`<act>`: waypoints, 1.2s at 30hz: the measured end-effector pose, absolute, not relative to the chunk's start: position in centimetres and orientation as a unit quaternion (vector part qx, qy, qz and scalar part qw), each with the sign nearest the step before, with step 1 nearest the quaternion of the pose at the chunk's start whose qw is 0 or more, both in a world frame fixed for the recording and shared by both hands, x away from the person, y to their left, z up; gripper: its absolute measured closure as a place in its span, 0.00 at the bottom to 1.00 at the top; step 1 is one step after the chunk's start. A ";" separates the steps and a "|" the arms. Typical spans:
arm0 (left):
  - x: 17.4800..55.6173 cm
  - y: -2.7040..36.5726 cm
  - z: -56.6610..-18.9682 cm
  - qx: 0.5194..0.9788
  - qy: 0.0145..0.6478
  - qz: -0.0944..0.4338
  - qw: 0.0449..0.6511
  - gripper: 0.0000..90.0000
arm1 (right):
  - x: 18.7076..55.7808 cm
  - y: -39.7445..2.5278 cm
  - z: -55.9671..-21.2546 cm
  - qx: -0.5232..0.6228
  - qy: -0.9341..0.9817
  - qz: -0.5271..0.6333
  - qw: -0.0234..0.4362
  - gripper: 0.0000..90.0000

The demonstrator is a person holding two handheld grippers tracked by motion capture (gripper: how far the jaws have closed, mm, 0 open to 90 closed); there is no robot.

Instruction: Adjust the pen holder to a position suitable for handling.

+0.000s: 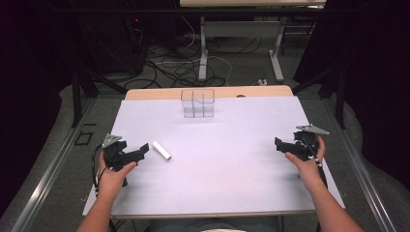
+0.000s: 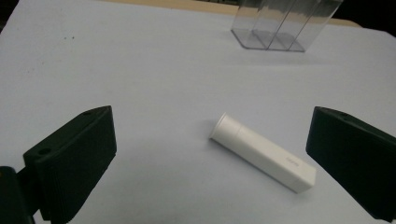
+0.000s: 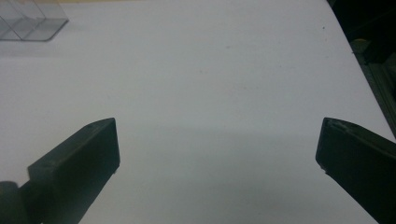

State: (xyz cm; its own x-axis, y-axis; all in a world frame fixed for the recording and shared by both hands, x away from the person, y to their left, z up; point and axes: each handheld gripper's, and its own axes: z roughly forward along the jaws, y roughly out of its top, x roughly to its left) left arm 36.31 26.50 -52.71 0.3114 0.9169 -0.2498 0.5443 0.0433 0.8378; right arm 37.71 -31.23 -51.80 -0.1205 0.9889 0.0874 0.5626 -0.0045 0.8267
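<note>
Left gripper view, nearest first: left gripper [image 2: 205, 154] wide open, holding nothing, jaws straddling a white tube [image 2: 263, 157] that lies flat on the table [image 2: 140, 70]. Tube sits closer to the jaw at the right of that view, not touching either one, and lies skewed to the jaw line with its round capped end pointing away from the camera. My read: the gripper is lined up this way to close on the tube, though the skew may call for a wrist turn first. High view puts the same tube [image 1: 162, 150] just beside the left gripper [image 1: 140, 151], on the near left part of the table. Right gripper [image 1: 279, 143] is well apart at the near right edge, also wide open and empty; right gripper view shows bare table between its jaws, so it looks parked, out of the way. Far centre: a clear plastic box [image 1: 197, 102] with dividers stands upright near the back edge, probably the drop-off spot, compartments look empty. Count: one tube, one box, two grippers.
</note>
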 end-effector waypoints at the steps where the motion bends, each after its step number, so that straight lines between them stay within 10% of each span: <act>1: 36.3 26.4 -52.6 0.662 0.550 0.199 0.468 0.02 | 37.4 -31.2 -51.4 0.602 0.641 0.385 0.281 0.00; 36: 41.7 17.6 -44.3 0.704 0.481 0.225 0.472 0.10 | 36.9 -30.4 -50.9 0.580 0.652 0.392 0.292 0.00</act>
